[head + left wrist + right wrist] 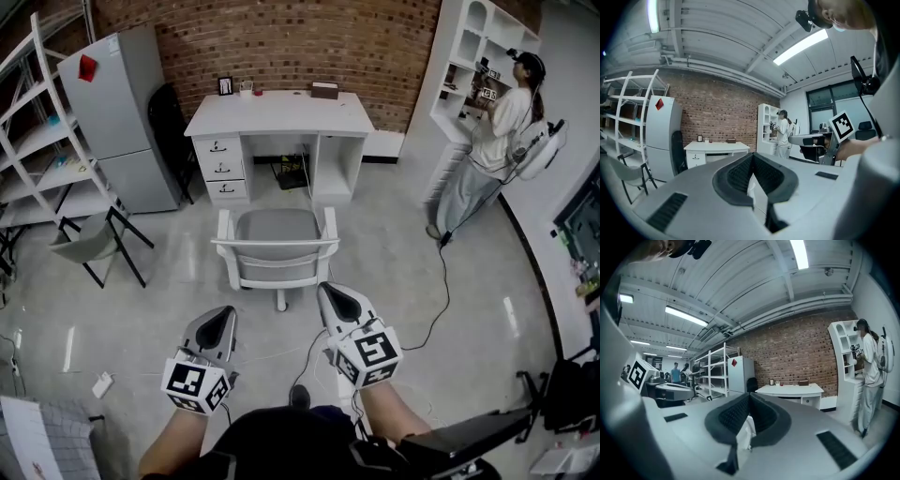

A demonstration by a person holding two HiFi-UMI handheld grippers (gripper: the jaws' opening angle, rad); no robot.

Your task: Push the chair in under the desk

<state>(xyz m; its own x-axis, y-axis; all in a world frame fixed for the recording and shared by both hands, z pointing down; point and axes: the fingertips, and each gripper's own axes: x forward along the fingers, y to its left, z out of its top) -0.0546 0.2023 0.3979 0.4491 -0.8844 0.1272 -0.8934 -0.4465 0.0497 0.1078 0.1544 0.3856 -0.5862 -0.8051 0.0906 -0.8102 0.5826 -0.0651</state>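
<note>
both the left gripper [223,314] and the right gripper [336,292] had jaws pressed together, empty, near the chair [277,246] back, apparently to shove it bluntly under the desk [279,112].

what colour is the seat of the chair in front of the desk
Grey, on a white frame; the chair shows best in the head view.

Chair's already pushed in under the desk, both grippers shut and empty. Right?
Not quite. The chair is not under the desk yet. The head view shows it standing out on the floor in front of the desk, with its seat outside the knee space. The rest holds: the left gripper and the right gripper are both shut and empty.
</note>
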